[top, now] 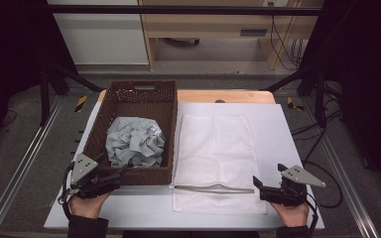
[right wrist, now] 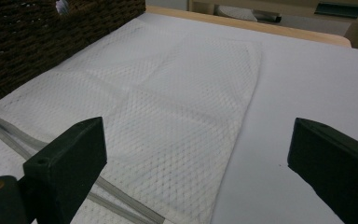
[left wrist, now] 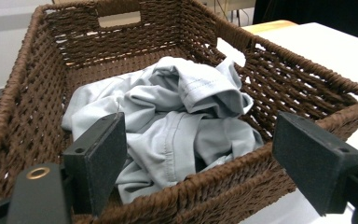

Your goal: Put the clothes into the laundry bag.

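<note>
A brown wicker basket [top: 101, 116] stands at the left of the white table cover, with a crumpled grey garment [top: 135, 142] inside it. The garment [left wrist: 177, 121] lies bunched in the basket [left wrist: 32, 88] just beyond my left gripper [left wrist: 200, 161], whose jaws stand wide apart over the near rim. A white mesh laundry bag [top: 213, 148] lies flat to the basket's right, its grey zipper [top: 213, 189] near the front. My left gripper [top: 113, 177] is open at the basket's near left corner. My right gripper [top: 268, 179] is open beside the bag's [right wrist: 168, 112] near right edge, nothing between its jaws.
The white cover [top: 283, 129] tops a wooden table [top: 228, 95]. Dark metal frame rails [top: 25, 163] run along both sides, and cables [top: 327, 163] lie on the floor at the right. A wooden desk and cabinet stand beyond the table.
</note>
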Motion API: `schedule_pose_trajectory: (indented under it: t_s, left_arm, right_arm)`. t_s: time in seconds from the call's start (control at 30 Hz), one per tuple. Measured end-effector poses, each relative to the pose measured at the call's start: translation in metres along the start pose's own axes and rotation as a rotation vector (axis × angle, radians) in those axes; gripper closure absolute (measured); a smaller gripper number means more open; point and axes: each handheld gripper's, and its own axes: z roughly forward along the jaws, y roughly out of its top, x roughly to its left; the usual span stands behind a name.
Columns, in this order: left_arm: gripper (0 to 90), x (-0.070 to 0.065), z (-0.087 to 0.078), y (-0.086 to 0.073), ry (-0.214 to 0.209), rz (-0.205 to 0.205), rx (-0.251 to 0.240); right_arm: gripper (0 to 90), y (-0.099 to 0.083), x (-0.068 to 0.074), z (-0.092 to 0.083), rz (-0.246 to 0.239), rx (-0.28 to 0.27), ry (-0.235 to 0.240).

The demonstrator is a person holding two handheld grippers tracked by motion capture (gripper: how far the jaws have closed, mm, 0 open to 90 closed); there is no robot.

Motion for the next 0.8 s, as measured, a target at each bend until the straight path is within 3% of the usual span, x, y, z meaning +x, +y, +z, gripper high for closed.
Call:
schedule_pose_trajectory:
  t_s: [0.43,0.67,0.8]
  left_arm:
    - [18.2,-0.001,0.002,0.023,-0.025,0.006,-0.017]
    - [18.0,-0.001,0.012,0.040,-0.012,0.008,-0.021]
    - [17.9,-0.001,0.021,0.052,-0.007,0.029,-0.023]
  right_arm:
    - [4.4,0.002,0.005,-0.001,-0.007,-0.002,-0.005]
    - [4.4,0.003,0.006,-0.001,-0.007,-0.005,0.001]
    - [4.4,0.003,0.006,-0.001,-0.008,-0.003,-0.001]
